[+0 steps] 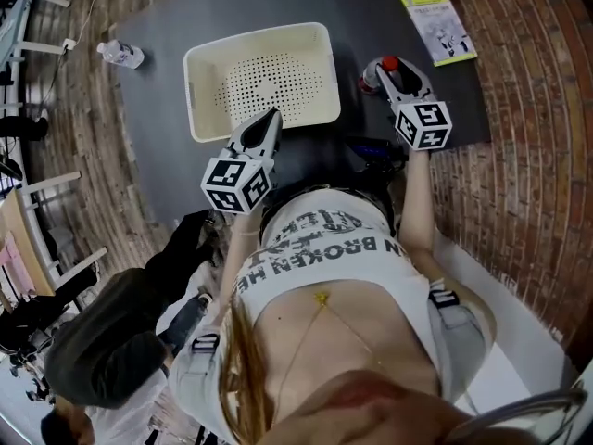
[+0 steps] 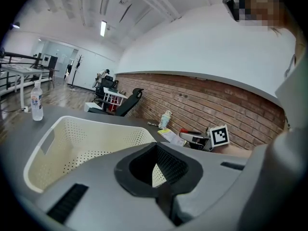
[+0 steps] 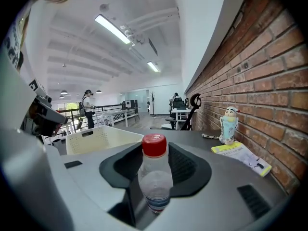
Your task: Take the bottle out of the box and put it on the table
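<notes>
A small clear bottle with a red cap (image 3: pixel 155 177) stands upright between the jaws of my right gripper (image 3: pixel 155 163), whose pads close on its sides. In the head view that bottle (image 1: pixel 389 64) and right gripper (image 1: pixel 390 72) are over the dark table, just right of the white perforated box (image 1: pixel 199 91). The box looks empty inside. My left gripper (image 1: pixel 266 124) points at the box's near rim with its fingers together and nothing in them. The left gripper view shows its jaws (image 2: pixel 159 170) closed before the box (image 2: pixel 43 148).
A second clear bottle (image 1: pixel 120 54) stands at the table's far left corner. A yellow-green booklet (image 1: pixel 438 26) and a small figurine bottle (image 3: pixel 229 124) lie at the far right by the brick wall. Chairs and a seated person are on the left.
</notes>
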`<state>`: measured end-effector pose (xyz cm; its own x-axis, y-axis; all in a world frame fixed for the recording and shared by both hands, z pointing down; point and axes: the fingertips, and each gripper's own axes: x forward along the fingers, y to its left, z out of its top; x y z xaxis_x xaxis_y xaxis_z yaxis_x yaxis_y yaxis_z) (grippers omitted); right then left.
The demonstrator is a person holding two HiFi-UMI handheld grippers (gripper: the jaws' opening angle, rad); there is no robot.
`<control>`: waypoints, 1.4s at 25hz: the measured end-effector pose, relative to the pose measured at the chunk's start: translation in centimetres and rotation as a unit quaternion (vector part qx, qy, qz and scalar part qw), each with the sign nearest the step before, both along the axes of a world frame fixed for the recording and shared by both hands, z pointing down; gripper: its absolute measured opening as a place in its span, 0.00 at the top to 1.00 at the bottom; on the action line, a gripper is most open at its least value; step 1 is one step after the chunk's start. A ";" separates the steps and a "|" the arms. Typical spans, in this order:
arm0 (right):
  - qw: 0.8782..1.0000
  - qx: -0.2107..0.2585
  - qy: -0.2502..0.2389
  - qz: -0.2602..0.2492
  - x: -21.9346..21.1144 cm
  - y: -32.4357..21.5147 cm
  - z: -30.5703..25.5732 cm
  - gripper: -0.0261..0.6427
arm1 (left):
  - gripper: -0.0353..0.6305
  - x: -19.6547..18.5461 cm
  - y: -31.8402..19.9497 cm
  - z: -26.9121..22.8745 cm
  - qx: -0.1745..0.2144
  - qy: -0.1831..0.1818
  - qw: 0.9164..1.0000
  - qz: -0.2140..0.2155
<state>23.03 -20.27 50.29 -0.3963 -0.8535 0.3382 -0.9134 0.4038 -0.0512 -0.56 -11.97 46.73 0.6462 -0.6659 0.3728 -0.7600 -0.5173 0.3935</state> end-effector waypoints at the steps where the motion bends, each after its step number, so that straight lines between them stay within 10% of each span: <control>1: 1.000 0.000 -0.001 0.001 0.0 0.0 0.0 0.73 | 0.95 -0.1 -0.1 0.0 0.000 0.000 1.000 -0.001; 35: 0.999 0.015 -0.029 0.017 1.4 2.0 -1.8 0.66 | 0.95 -0.6 0.1 0.0 0.001 0.000 1.000 -0.003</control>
<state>24.45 -18.26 48.50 -0.3848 -0.8762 0.2901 -0.9226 0.3744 -0.0929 -1.13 -11.91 46.71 0.6418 -0.6708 0.3717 -0.7635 -0.5128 0.3926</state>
